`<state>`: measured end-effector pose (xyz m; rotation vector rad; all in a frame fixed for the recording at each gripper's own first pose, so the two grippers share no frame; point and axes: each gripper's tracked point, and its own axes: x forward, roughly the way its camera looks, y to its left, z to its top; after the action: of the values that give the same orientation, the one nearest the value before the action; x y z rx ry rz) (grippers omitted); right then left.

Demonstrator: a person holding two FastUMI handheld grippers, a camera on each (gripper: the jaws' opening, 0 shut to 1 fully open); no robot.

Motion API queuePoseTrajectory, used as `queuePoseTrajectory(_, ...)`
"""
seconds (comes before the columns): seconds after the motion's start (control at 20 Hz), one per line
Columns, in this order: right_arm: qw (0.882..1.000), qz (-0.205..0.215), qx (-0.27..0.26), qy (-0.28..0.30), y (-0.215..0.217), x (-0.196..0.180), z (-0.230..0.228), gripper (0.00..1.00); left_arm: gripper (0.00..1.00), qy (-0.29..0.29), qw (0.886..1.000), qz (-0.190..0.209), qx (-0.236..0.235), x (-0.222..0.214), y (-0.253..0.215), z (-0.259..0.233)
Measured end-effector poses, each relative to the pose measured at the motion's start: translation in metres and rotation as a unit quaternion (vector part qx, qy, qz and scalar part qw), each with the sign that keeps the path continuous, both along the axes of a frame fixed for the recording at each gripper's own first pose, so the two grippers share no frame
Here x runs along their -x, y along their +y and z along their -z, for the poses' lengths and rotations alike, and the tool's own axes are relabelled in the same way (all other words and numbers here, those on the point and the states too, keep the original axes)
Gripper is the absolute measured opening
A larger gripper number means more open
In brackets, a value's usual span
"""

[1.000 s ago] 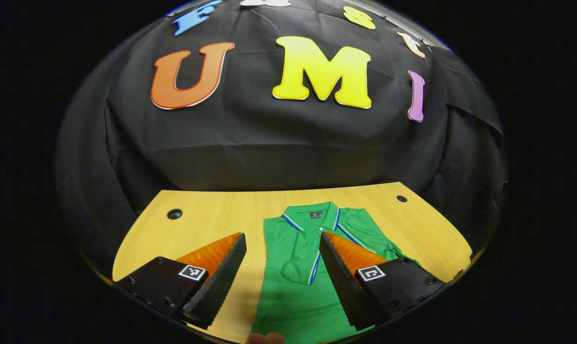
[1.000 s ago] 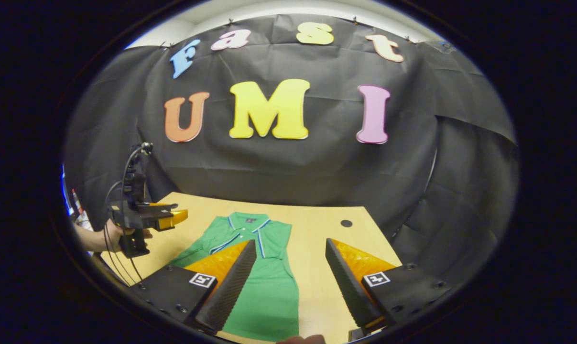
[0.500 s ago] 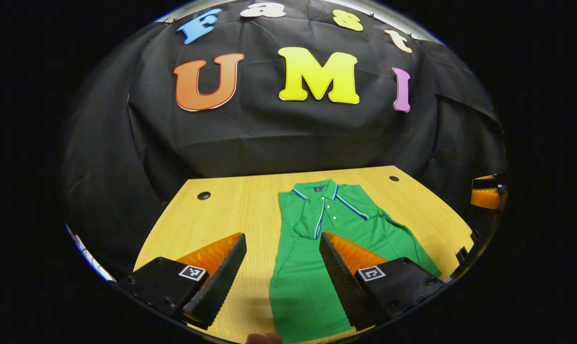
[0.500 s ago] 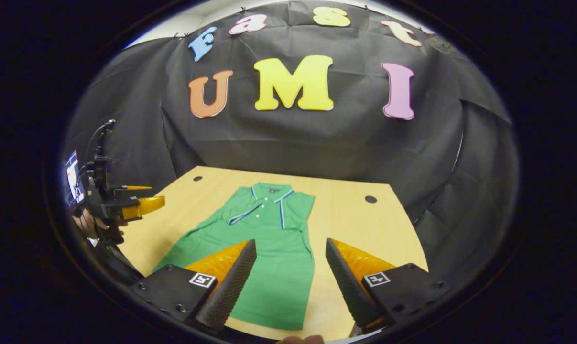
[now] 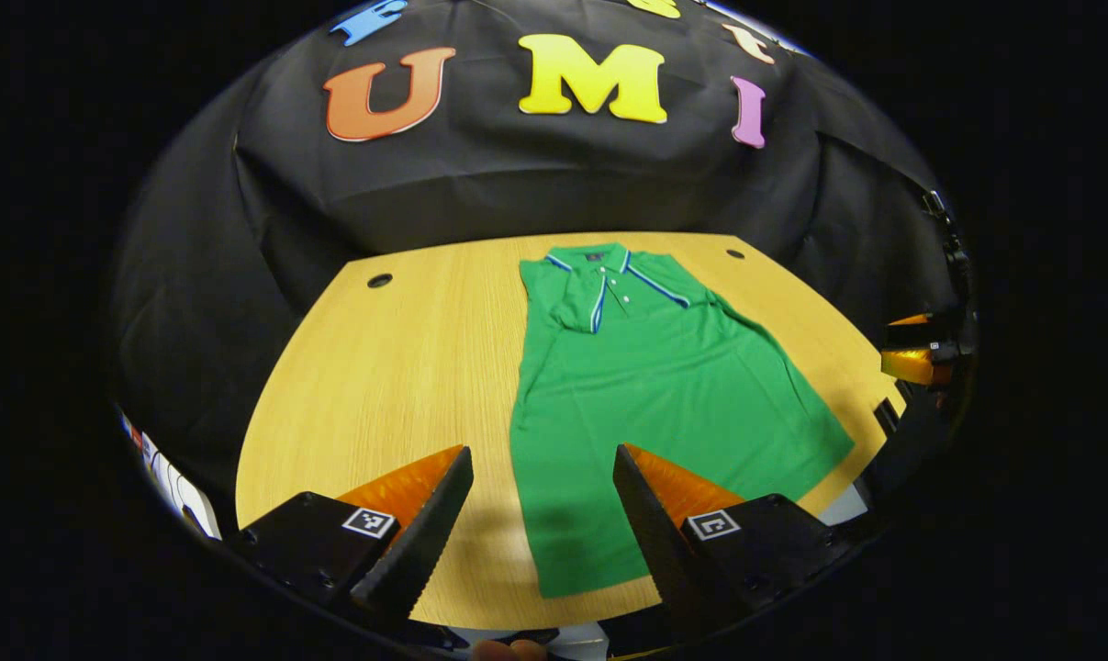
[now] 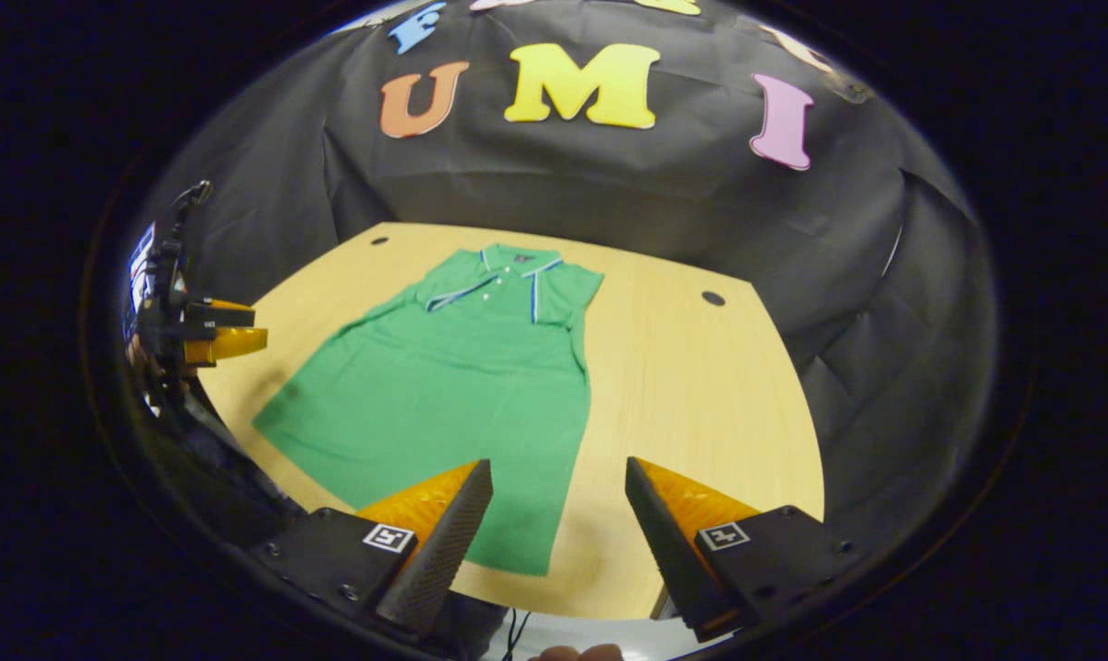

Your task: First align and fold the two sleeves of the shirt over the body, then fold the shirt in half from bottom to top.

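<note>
- Left gripper view: left tool [image 5: 542,500] released, fingers spread wide, nothing between them; it hangs above the near edge of the bench [image 5: 397,367].
- Green polo shirt [image 5: 645,395] lies flat on the bench just ahead of this tool, collar [image 5: 599,260] at the far end, hem [image 5: 599,574] nearest, partly under the tool's right finger line.
- Both sleeves look already turned in over the body; the outline is a long panel, widening toward the hem on the side away from this tool. One folded sleeve [image 5: 576,308] sits just below the collar.
- Right tool [image 5: 912,349] visible far off to this tool's right, beyond the shirt's edge; its state is not readable from here.
- Right gripper view: right tool [image 6: 558,514] released, fingers wide apart, empty, hovering over the near bench edge with the shirt's hem corner [image 6: 517,560] just ahead and to its left.
- Left tool [image 6: 209,335] seen across the shirt, held by a hand, off the cloth.
- Judgement: sleeve step appears finished; the bottom-to-top fold is the step in hand, not yet begun.
- Next move calls for each tool to drop to its own hem corner, pinch a single layer edge cleanly, then lift and carry both corners evenly toward the collar.
</note>
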<state>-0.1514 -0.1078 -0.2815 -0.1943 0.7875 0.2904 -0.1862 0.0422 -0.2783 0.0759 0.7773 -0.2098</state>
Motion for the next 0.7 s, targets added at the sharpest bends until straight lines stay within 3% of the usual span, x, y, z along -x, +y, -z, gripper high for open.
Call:
queuePoseTrajectory(0.05, 1.0, -0.004, 0.01, 0.011, -0.004, 0.007, 0.011, 0.98, 0.99, 0.011, 1.0, 0.008, -0.003, 0.008, -0.003, 0.008)
queuePoseTrajectory(0.1, 1.0, -0.006, 0.018, 0.02, -0.008, 0.013, 0.02, 0.94, 0.99, 0.022, 1.0, 0.015, -0.002, 0.02, -0.005, 0.015)
queuePoseTrajectory(0.3, 0.998, -0.014, 0.039, 0.048, -0.018, 0.031, 0.049, 0.96, 1.0, 0.069, 0.997, 0.028, -0.013, 0.051, -0.007, 0.047)
queuePoseTrajectory(0.7, 0.996, -0.032, 0.042, 0.076, -0.003, 0.037, 0.08, 0.96, 1.0, 0.124, 0.991, 0.006, -0.038, 0.074, 0.008, 0.083)
